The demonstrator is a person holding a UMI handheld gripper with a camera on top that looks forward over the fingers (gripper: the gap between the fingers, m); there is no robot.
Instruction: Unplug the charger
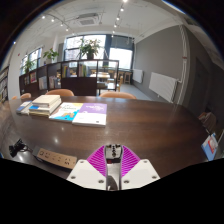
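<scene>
My gripper [113, 158] is above a dark brown table [140, 125]. Its two fingers, with magenta pads [98, 160], are closed in on a small grey-white charger [113, 152], which stands upright between the pads and is held clear of the table. A light-coloured power strip [55, 157] lies on the table just left of the fingers, apart from the charger. A black plug with its cable [17, 148] sits at the strip's far left end.
Books and booklets [80, 113] lie on the far left part of the table, with a stack [40, 105] beside them. A blue-and-white item [210, 147] sits at the table's right edge. Chairs and shelving stand beyond the table.
</scene>
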